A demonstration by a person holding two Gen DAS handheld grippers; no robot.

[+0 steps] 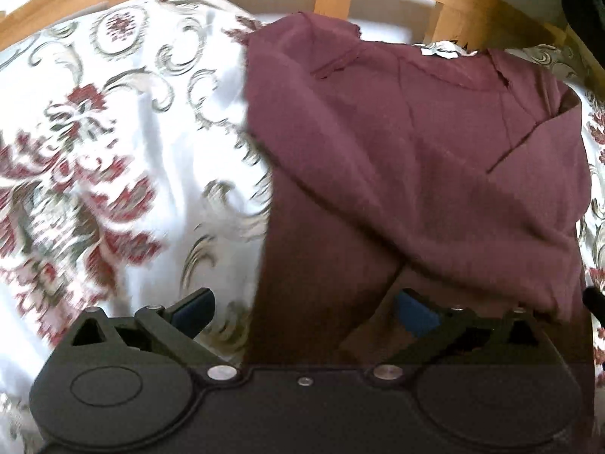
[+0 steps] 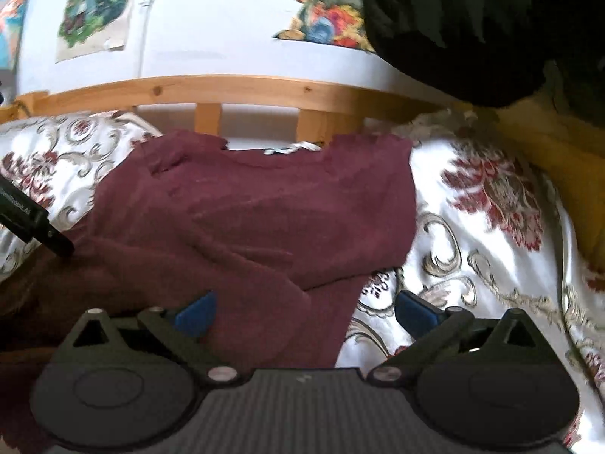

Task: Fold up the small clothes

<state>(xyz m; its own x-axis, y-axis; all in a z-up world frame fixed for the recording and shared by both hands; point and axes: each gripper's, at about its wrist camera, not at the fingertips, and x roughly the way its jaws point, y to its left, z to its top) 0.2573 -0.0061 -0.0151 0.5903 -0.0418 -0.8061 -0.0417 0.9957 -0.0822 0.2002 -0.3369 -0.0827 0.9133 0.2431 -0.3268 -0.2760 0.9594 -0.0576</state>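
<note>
A maroon knit garment (image 1: 397, 159) lies partly folded on a white floral bedspread (image 1: 124, 143), its sides turned in over its body. My left gripper (image 1: 304, 312) hangs open over the garment's near left edge, blue pads wide apart, nothing pressed between them. In the right wrist view the same maroon garment (image 2: 264, 212) spreads ahead, and my right gripper (image 2: 306, 312) stands open over its near right edge, one pad above the cloth and one above the bedspread (image 2: 472, 265). The left gripper's black tip (image 2: 41, 227) shows at the garment's left side.
A wooden bed rail (image 2: 242, 90) with slats runs behind the garment, with a white wall and colourful pictures (image 2: 94, 3) above it. A dark bulky thing (image 2: 472, 26) fills the upper right, and a yellow cloth (image 2: 567, 174) lies at the bed's right.
</note>
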